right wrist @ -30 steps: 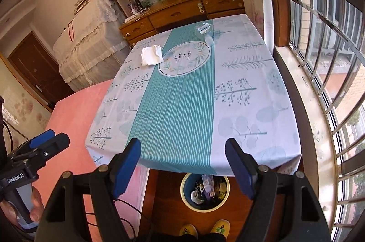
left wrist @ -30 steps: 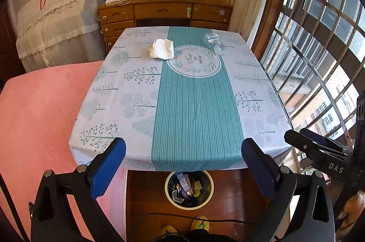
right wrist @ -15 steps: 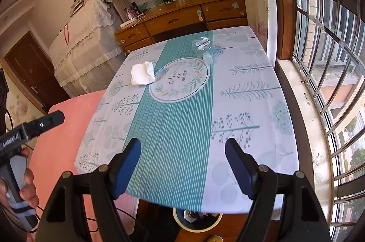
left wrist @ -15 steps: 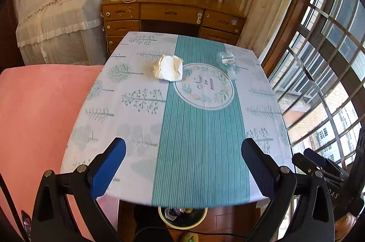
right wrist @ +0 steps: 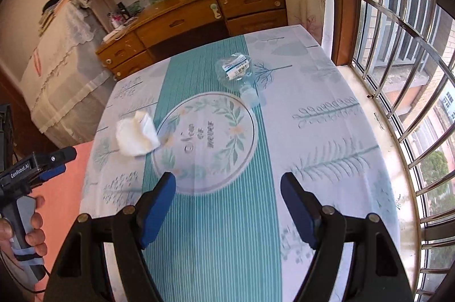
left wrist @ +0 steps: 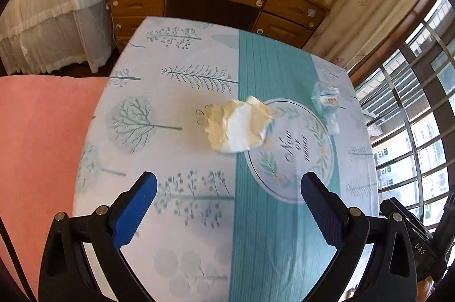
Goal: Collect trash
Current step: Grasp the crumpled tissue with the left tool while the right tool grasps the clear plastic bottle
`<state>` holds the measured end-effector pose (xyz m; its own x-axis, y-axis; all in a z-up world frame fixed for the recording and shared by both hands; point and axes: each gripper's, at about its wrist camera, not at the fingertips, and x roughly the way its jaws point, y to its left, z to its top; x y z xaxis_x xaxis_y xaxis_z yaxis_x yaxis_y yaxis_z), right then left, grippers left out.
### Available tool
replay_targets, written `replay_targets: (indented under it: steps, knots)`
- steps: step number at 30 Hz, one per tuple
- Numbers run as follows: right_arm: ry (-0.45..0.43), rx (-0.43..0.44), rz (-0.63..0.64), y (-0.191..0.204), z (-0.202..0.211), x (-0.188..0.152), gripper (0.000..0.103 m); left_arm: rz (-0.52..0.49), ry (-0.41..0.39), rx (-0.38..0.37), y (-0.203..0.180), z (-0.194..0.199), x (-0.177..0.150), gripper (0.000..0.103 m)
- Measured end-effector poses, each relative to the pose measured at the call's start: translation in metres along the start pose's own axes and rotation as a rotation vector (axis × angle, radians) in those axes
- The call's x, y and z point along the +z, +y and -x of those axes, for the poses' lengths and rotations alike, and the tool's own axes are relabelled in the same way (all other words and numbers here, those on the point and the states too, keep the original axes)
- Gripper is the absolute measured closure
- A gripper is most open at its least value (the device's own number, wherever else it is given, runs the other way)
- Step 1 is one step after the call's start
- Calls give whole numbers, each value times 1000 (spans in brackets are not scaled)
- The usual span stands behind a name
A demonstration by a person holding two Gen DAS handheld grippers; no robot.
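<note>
A crumpled white tissue [left wrist: 237, 127] lies on the patterned tablecloth [left wrist: 176, 211], left of the round wreath print. Ahead of my left gripper [left wrist: 227, 182], which is open and empty above the cloth, the tissue sits a short way off. A crushed clear plastic bottle [right wrist: 237, 74] with a white label lies at the far side of the table; the left wrist view shows this bottle [left wrist: 327, 103] at the right. My right gripper [right wrist: 227, 182] is open with nothing between its blue pads, hovering over the teal stripe. The tissue [right wrist: 136, 132] lies to its left.
A wooden desk with drawers [right wrist: 199, 17] and bookshelves stand behind the table. A lace-covered bed [left wrist: 51, 26] is at the left, a pink surface [left wrist: 37, 145] beside the table. Barred windows [right wrist: 412, 74] run along the right. A hand holds the left gripper's handle [right wrist: 21, 216].
Both grippers have moved forward over the table, so the tissue and bottle appear much nearer. The bin on the floor under the near table edge has left view. Jaws stay equally wide.
</note>
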<state>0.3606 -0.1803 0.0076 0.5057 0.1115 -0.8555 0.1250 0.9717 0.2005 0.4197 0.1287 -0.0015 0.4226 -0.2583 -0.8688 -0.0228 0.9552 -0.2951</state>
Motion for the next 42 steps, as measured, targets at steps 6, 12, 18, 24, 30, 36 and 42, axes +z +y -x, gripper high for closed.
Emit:
replay_targets:
  steps: [6, 12, 18, 24, 30, 36, 42]
  knots:
    - [26, -84, 14, 18, -57, 43, 26, 30, 127, -69, 23, -82, 45, 3]
    - [49, -154, 31, 14, -109, 79, 26, 32, 198, -99, 23, -136, 61, 6]
    - [76, -161, 5, 2, -145, 104, 26, -3, 214, -114, 11, -163, 64, 11]
    - [53, -98, -89, -13, -153, 124, 26, -65, 207, -112, -10, -173, 67, 16]
    - [44, -74, -120, -24, -168, 141, 27, -83, 223, -164, -31, -185, 73, 36]
    - [77, -47, -111, -27, -190, 140, 54, -80, 219, -193, -44, -189, 76, 49]
    - [74, -19, -49, -9, -181, 121, 70, -97, 186, -163, -46, -177, 74, 58]
